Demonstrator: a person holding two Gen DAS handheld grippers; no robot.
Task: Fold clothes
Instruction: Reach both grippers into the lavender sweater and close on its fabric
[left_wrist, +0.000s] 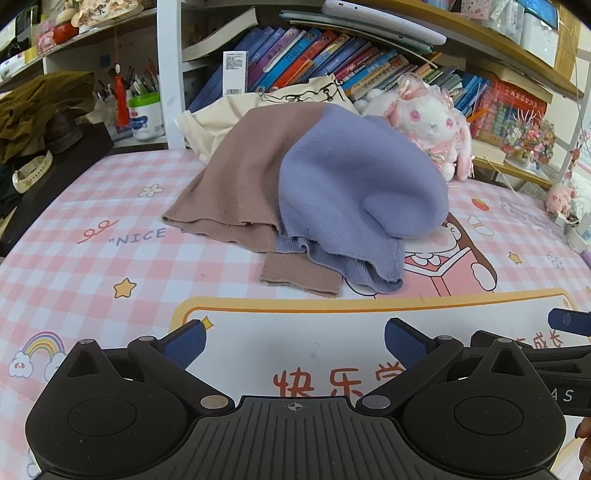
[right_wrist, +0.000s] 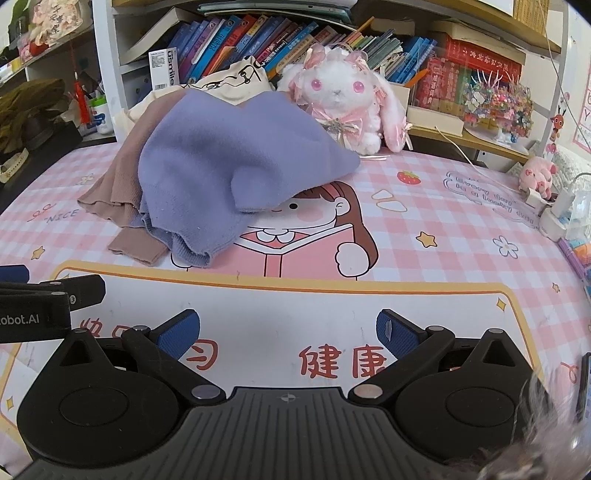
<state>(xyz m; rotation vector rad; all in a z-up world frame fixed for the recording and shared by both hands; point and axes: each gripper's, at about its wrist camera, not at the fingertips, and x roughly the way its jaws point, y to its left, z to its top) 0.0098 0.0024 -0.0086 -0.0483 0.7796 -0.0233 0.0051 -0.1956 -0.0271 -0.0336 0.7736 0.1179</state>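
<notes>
**Left wrist view: both claws wide open over the mat**

Left gripper (left_wrist: 295, 341) and right gripper (right_wrist: 288, 332) gape wide, holding nothing, touching nothing. Ahead, the purple-and-brown sweater (left_wrist: 314, 192) lies heaped on the pink checked mat (left_wrist: 92, 266), hems toward the grippers, long axis running away to the bookshelf (left_wrist: 332, 55).

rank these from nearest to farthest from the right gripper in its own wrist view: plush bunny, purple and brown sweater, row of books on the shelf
1. purple and brown sweater, heaped on the desk mat, ahead and left of the right gripper.
2. plush bunny, behind the sweater, slightly right.
3. row of books, on the shelf behind both.
</notes>
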